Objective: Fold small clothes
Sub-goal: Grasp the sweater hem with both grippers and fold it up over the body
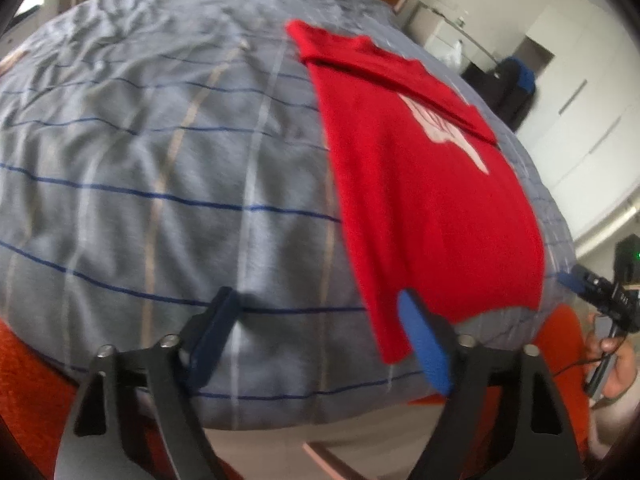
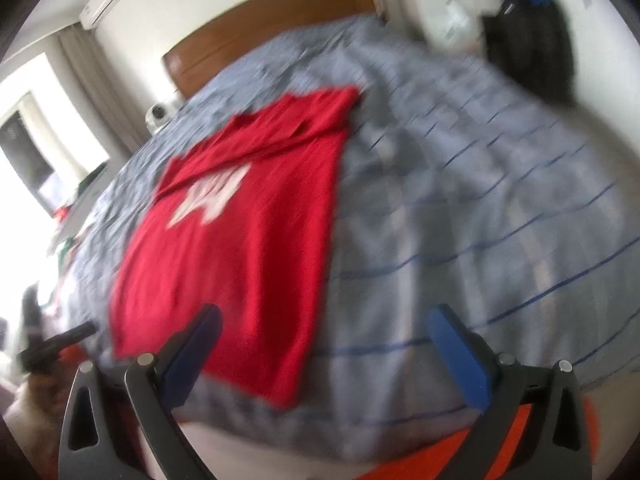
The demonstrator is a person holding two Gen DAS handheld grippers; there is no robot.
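A red shirt (image 1: 424, 184) lies flat on a bed (image 1: 160, 152), partly folded: its upper part is turned over along a diagonal crease, and a pale print shows just below that crease. The fabric is a smooth knit with straight side edges. In the left wrist view it fills the right half of the frame; in the right wrist view (image 2: 240, 232) it sits left of centre. The bedcover is grey, rumpled, and crossed by thin blue lines and pale stripes.

The left gripper (image 1: 316, 332) stands wide apart with nothing between its fingers. Its right pad overlaps the shirt's lower left corner in the frame; contact cannot be confirmed. The right gripper (image 2: 324, 344) is also spread wide and holds nothing; the shirt's lower right corner shows between its fingers, with no pad pressing on it. This view is motion-blurred.

A wooden headboard (image 2: 272, 20) stands at the top. A dark bag (image 2: 528, 48) sits at upper right, beside the bed. An orange surface (image 1: 24, 380) shows at the lower edges. Bare bedcover lies open left of the shirt in the left view and right of it in the right view.
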